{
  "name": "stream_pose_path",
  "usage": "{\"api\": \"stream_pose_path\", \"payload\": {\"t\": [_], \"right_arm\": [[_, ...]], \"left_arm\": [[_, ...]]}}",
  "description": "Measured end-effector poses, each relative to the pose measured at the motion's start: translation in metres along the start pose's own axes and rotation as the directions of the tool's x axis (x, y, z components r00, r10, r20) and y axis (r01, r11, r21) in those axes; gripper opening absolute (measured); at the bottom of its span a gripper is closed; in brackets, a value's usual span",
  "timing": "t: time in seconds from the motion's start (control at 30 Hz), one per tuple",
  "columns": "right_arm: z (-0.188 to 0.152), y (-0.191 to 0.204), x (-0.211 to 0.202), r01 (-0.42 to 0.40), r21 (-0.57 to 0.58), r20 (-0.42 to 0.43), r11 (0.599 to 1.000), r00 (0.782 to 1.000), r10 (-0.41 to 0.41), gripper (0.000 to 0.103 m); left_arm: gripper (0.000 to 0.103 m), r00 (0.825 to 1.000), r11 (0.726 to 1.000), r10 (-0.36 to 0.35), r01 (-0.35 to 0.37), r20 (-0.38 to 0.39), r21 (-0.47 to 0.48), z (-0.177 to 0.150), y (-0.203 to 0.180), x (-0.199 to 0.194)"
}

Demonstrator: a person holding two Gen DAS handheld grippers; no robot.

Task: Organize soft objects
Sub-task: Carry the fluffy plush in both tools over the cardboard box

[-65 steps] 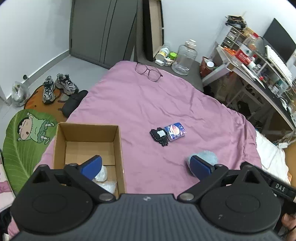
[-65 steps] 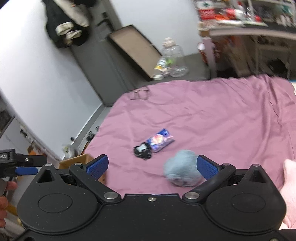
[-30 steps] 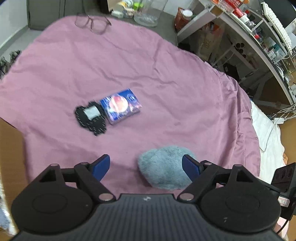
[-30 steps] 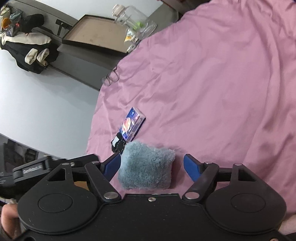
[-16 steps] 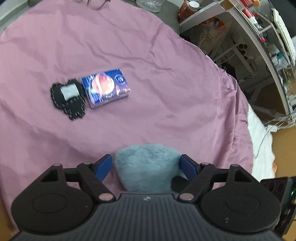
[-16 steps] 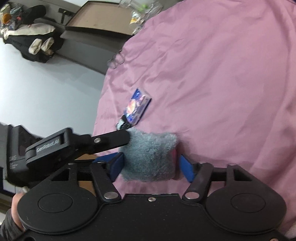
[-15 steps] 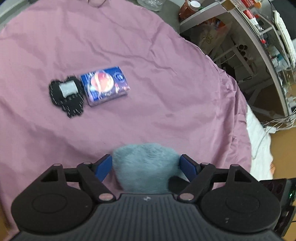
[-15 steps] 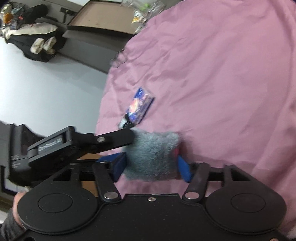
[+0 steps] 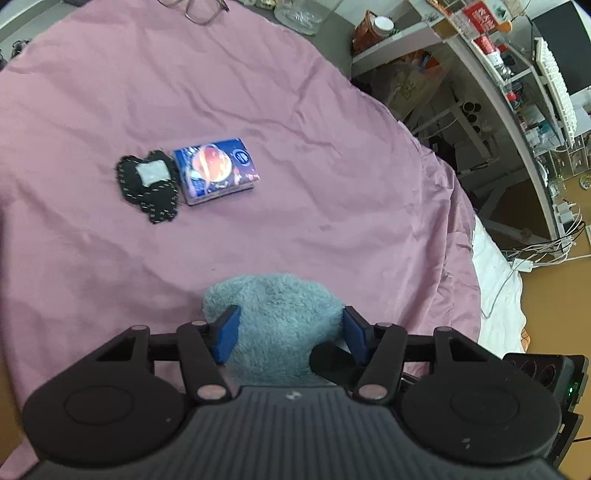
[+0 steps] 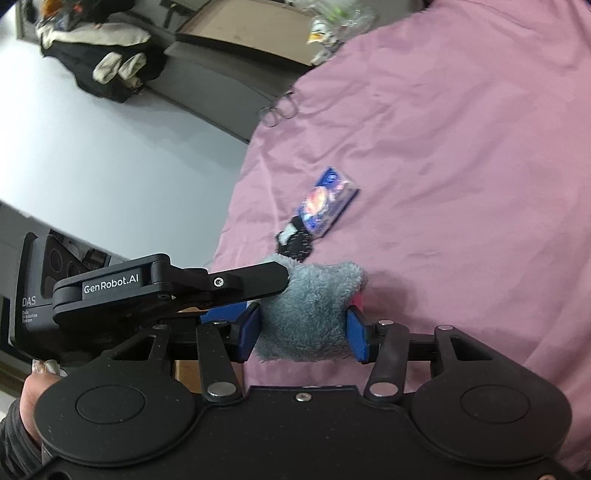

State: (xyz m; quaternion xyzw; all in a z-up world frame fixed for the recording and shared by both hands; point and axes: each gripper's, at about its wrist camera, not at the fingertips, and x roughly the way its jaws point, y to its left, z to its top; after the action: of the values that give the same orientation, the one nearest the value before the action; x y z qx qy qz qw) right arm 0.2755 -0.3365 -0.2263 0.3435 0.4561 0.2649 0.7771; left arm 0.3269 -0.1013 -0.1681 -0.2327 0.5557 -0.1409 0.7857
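Observation:
A fluffy blue-grey plush (image 9: pixel 277 317) lies near the front edge of the pink bedspread (image 9: pixel 258 92). My left gripper (image 9: pixel 290 328) has both blue pads pressed into its sides. My right gripper (image 10: pixel 304 330) is shut on the same plush (image 10: pixel 310 306) from the other side, and a bit of pink shows by its right pad. The left gripper's black finger (image 10: pixel 243 282) crosses the right wrist view and touches the plush. A blue tissue pack (image 9: pixel 216 170) and a black knitted item (image 9: pixel 149 184) lie side by side farther up the bed.
Glasses (image 9: pixel 203 9) lie at the bed's far edge. A cluttered desk and shelves (image 9: pixel 517 74) stand to the right, with cables and a white sheet (image 9: pixel 498 273) below them. A strip of cardboard box (image 10: pixel 188 371) shows under the right gripper. Dark clothes (image 10: pixel 99 66) hang on the wall.
Both grippers came down onto the plush and closed on it from opposite sides. The cardboard box has left the left wrist view.

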Motion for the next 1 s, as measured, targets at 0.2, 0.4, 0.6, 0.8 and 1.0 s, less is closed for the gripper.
{"api": "stream_pose_path", "payload": {"t": [0.2,0.4,0.6,0.8,1.0], "right_arm": [[-0.006,0.036,-0.005,-0.010,-0.065,0.024,0.998,1.000,0.011,0.048],[-0.014,0.071,-0.002,-0.010,-0.130,0.023,0.991,1.000,0.013,0.048],[-0.026,0.109,0.005,-0.025,-0.197,0.019,0.980,0.999,0.029,0.048],[-0.040,0.143,0.013,-0.028,-0.252,0.015,0.967,0.999,0.033,0.048],[-0.057,0.179,0.025,-0.035,-0.306,0.008,0.951,0.999,0.039,0.049]], "left_arm": [[0.058,0.998,1.000,-0.005,0.005,0.065,0.008,-0.005,0.004,-0.035],[0.058,0.993,1.000,0.000,-0.001,0.116,0.013,-0.014,0.012,-0.070],[0.058,0.984,1.000,0.010,-0.010,0.177,0.002,-0.024,0.028,-0.108],[0.058,0.973,1.000,0.009,-0.004,0.229,-0.020,-0.035,0.046,-0.142],[0.058,0.958,0.999,0.036,-0.032,0.284,-0.017,-0.048,0.060,-0.172]]}}
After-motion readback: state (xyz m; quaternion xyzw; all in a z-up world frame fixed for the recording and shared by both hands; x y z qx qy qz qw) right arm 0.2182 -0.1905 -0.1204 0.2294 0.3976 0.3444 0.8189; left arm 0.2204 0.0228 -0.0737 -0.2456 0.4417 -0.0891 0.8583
